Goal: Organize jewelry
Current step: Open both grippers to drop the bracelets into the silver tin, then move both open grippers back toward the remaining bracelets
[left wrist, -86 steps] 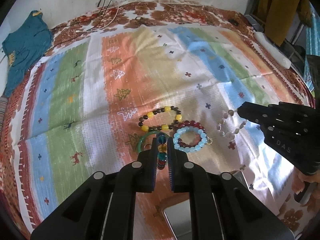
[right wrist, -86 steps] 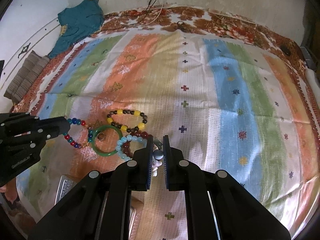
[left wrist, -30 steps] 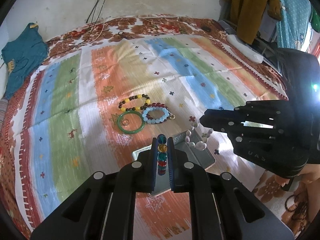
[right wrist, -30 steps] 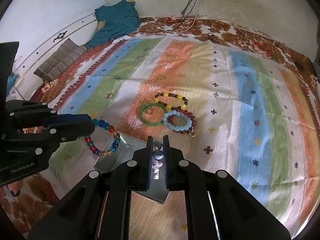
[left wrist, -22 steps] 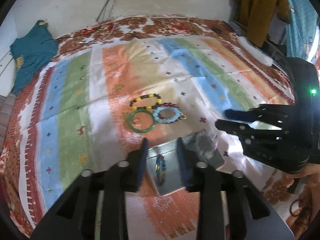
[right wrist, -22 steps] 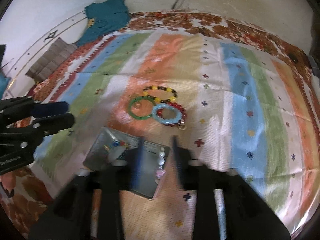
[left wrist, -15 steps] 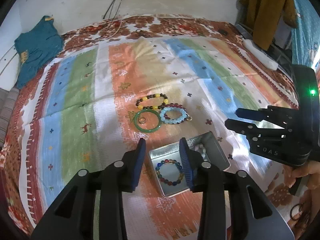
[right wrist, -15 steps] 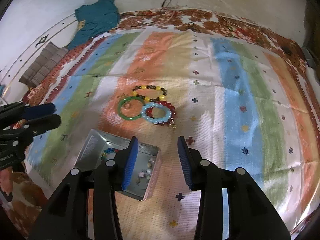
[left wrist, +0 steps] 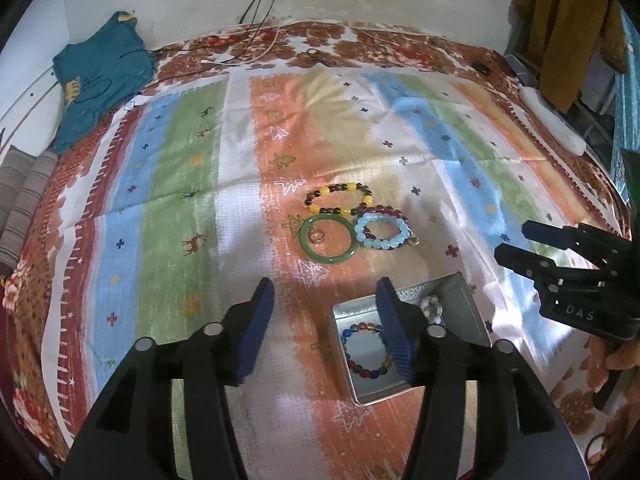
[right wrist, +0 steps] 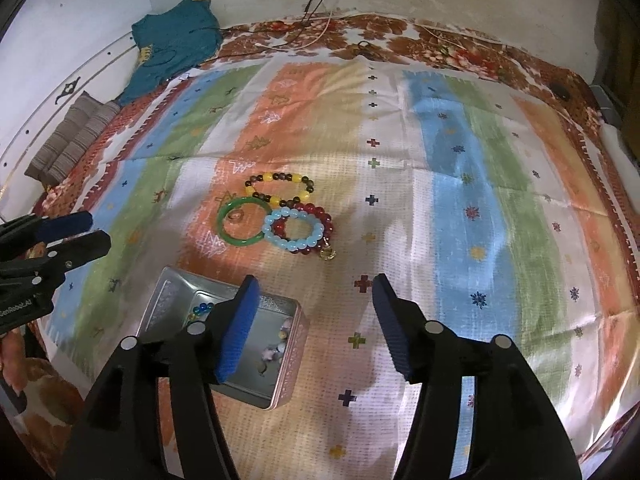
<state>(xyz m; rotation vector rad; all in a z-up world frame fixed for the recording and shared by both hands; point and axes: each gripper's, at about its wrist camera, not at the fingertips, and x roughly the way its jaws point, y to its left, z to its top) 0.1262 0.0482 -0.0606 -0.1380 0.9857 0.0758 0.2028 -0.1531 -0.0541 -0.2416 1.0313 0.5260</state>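
Observation:
A silver tin lies on the striped cloth and holds a multicolour bead bracelet and a pale bead bracelet. My left gripper hovers just left of the tin, jaws opening, nothing between them. My right gripper hangs over the tin's right edge, jaws opening and empty too. Beyond the tin lie a green bangle, a yellow-and-brown bracelet, and a light-blue bracelet over a dark-red one.
A teal garment lies at the far left of the bed. Cables trail down the back wall. A folded striped cloth sits at the left edge. Clothes hang at the far right.
Both grippers went from shut to open, dropping the multicolour bracelet and the pale bracelet into the tin. Both have shifted slightly since.

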